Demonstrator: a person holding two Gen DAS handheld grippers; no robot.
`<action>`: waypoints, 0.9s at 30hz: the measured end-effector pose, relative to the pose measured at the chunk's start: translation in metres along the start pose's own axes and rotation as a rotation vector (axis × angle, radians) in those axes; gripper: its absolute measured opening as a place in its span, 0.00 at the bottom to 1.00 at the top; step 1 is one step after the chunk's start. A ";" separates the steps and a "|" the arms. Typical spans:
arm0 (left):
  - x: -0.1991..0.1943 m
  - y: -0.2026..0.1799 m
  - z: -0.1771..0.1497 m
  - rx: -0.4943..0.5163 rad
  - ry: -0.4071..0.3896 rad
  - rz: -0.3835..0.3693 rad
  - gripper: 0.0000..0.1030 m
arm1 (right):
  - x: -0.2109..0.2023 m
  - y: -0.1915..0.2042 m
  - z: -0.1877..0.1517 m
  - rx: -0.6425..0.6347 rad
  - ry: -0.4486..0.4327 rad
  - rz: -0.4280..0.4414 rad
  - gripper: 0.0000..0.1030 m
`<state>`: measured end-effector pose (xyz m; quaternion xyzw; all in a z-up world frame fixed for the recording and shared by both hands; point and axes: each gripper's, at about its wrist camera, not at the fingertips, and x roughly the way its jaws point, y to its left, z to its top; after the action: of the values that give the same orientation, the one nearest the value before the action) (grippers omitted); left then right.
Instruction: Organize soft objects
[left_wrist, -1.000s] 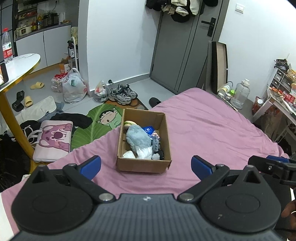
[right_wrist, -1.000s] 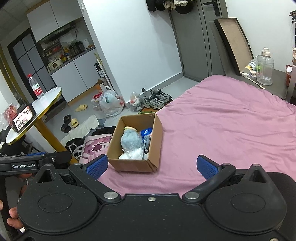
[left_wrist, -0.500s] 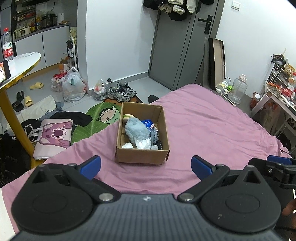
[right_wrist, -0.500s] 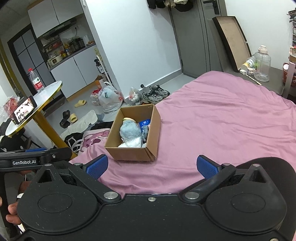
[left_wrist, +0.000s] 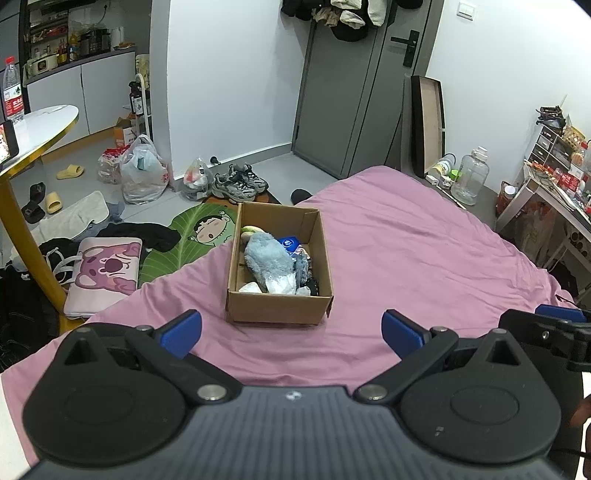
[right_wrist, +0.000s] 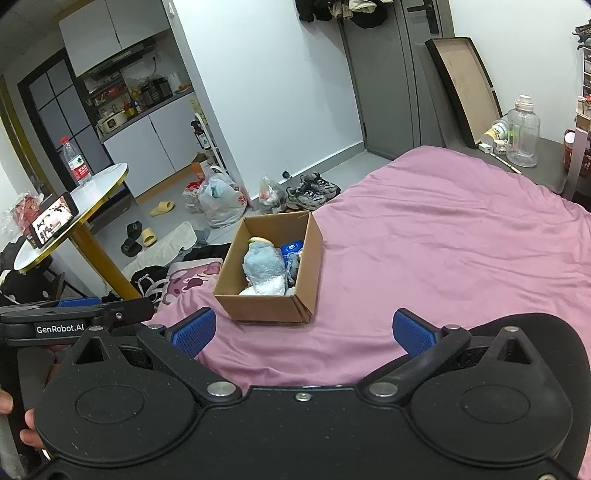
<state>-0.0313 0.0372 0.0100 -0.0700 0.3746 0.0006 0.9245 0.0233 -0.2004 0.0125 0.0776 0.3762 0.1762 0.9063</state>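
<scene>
Compared w/ a sec. ago, both grippers had drawn back from the cardboard box (left_wrist: 279, 266), which now looked smaller and further off; the box itself had not moved on the bed (left_wrist: 424, 258), near its left edge by the floor. Left gripper (left_wrist: 291, 328) and right gripper (right_wrist: 302, 330) both had jaws wide apart, holding nothing. The blue-grey plush toy (left_wrist: 266, 258) lay inside the box w/ other soft items, so probably packing was finished, or a next item was being searched. Readable writing: "GenRobot.AI" on the left gripper's side, seen in right wrist view.
</scene>
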 end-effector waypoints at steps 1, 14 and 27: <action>0.000 -0.001 0.001 0.002 -0.001 -0.002 1.00 | 0.000 0.000 0.000 0.000 -0.001 0.000 1.00; -0.002 -0.002 0.005 0.008 -0.006 0.000 1.00 | 0.001 0.000 0.000 0.000 -0.002 -0.003 1.00; -0.002 -0.002 0.007 0.009 -0.007 0.003 1.00 | 0.001 0.000 0.000 -0.002 0.004 -0.004 1.00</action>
<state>-0.0283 0.0357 0.0169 -0.0652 0.3716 0.0006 0.9261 0.0242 -0.2003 0.0119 0.0756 0.3780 0.1749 0.9060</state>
